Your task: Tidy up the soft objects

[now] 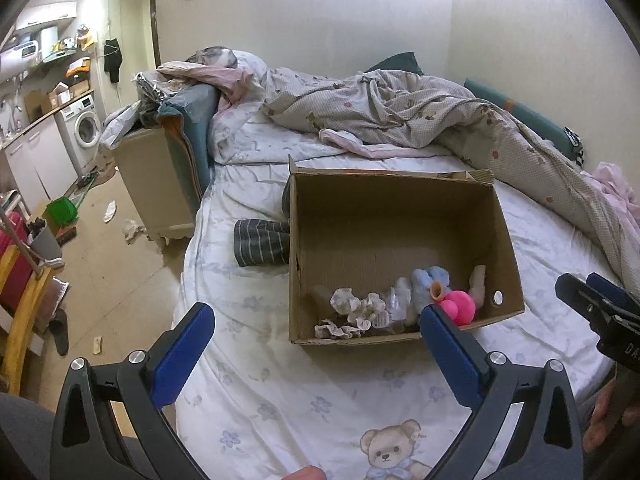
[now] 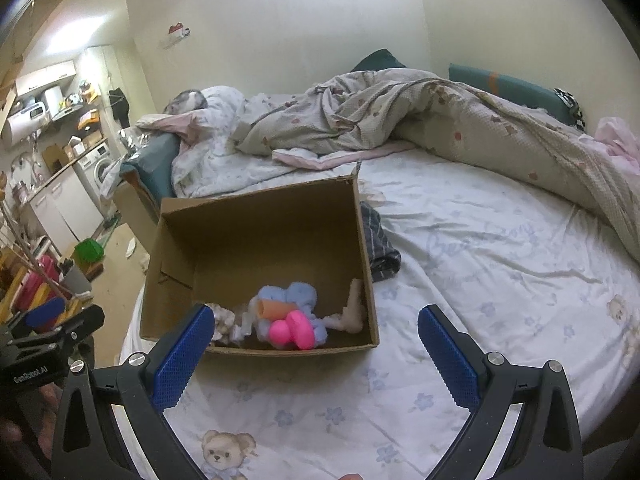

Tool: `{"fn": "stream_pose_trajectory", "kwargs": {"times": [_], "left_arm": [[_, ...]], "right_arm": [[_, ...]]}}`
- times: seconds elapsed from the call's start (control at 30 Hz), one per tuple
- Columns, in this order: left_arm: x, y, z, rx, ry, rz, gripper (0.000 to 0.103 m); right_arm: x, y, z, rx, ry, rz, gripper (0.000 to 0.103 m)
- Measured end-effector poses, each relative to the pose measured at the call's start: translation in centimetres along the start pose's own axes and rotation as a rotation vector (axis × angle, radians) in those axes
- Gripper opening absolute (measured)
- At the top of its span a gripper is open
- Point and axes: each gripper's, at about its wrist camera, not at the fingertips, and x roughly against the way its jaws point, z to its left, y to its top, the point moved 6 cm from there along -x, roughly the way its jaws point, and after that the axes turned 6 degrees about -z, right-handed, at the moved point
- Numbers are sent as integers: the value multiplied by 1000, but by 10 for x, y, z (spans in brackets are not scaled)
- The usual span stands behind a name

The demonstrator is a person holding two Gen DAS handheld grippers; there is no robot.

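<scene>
Two claws: both held over the near edge of the bed, side by side, both pointing at the box.
Left claw [image 1: 316,340]: blue pads spread wide apart, nothing between them; right pad tip overlapping the near right corner of the box in the left wrist view.
Right claw [image 2: 316,340]: pads likewise wide apart and empty; left pad tip overlapping the near left corner of the box in the right wrist view.
Box [image 1: 392,216]: brown cardboard, open at the top, resting on the bed sheet [image 1: 280,392], flaps standing up at the far side.
Soft things: gathered in the box along its near wall.
Blue plush toy [image 1: 430,280]: fluffy, with an orange tube-shaped piece on it, near the middle of the heap.
Pink ball [image 1: 460,306]: bright pink, rounded, touching the blue plush toy on its near side.
Crumpled cloth [image 1: 352,312]: pale, frilly, at the left end of the heap in the left wrist view.
Beige toy [image 1: 478,284]: pale, long, leaning in the right corner of the box.
Striped cloth [image 1: 262,242]: dark grey with light stripes, lying on the sheet outside the box, touching its outer wall.
Quilt [image 1: 400,112]: rumpled, patterned, piled along the far side of the bed, well apart from the box.
Washing machine [image 1: 82,128]: white, under a desk across the room.
</scene>
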Motion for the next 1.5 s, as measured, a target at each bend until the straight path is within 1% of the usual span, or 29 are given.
{"fn": "stream_pose_trajectory", "kwargs": {"times": [0.5,1.5], "left_arm": [[4,1,-3,1,-19,-3,102],[5,0,-5,0,-17,-5,102]], "right_arm": [[-2,-4,10,54,1,10,103],[-2,-5,12,56,3,12,103]]}}
